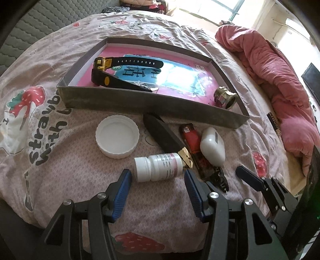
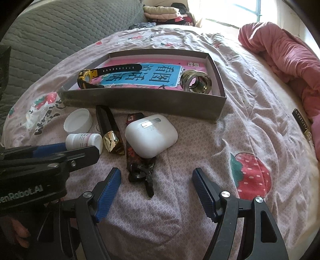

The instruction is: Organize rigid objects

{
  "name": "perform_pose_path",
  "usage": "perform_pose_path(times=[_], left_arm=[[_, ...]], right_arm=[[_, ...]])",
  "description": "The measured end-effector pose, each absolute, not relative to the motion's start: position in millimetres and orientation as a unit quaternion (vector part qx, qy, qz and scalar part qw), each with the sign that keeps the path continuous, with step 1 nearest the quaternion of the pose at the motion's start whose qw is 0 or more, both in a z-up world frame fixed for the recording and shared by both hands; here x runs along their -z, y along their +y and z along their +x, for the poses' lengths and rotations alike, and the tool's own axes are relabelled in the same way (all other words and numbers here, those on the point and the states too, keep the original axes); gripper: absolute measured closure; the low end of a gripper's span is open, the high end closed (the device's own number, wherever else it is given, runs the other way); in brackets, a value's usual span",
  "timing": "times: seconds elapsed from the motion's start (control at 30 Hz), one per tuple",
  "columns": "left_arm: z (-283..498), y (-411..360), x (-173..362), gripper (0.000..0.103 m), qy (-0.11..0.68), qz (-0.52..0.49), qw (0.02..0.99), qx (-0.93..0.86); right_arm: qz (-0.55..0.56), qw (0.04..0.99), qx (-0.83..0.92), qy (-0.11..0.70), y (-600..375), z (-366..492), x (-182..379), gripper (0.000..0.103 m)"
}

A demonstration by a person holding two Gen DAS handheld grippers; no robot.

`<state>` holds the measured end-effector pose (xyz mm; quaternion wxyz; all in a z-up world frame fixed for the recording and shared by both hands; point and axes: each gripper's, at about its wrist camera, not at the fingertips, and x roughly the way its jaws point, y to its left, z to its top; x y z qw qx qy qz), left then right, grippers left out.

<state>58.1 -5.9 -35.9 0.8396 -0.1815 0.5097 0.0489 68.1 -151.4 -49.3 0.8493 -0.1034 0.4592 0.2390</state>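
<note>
Both tongs, left gripper [image 1: 158, 177] and right gripper [image 2: 157, 176], stand spread, pinching nothing. Just ahead of the left one, the pill bottle [image 1: 158, 167] lies on its side, long axis crosswise to the fingers, cap toward the left finger.

Bright daylight comes in from the window [image 1: 212, 10], far ahead of the jaws and to the right. The window [image 2: 230, 10] is so bright it looks all white. The shiny picture inside the tray [image 1: 152, 112] has a white glare spot. Small soft shadows lie under the things just ahead of the jaws. Both pictures bend at the edges, with dark round corners. The middle looks sharp.
</note>
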Motion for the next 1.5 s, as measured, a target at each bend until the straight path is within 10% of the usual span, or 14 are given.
perform_pose_path(times=[0.3, 1.0, 1.5], left_arm=[[65.2, -4.3, 39.5, 0.049, 0.507, -0.174, 0.842, -0.063], [64.6, 7.9, 44.6, 0.054, 0.495, -0.195, 0.846, -0.044], [44.4, 8.3, 34.9, 0.054, 0.485, -0.189, 0.854, -0.014]], right_arm=[[-0.083, 0.849, -0.243, 0.461, -149.0, 73.0, 50.5, 0.028], [-0.091, 0.844, -0.276, 0.451, -146.7, 67.5, 49.6, 0.076], [-0.069, 0.844, -0.285, 0.449, -162.4, 64.2, 42.6, 0.080]])
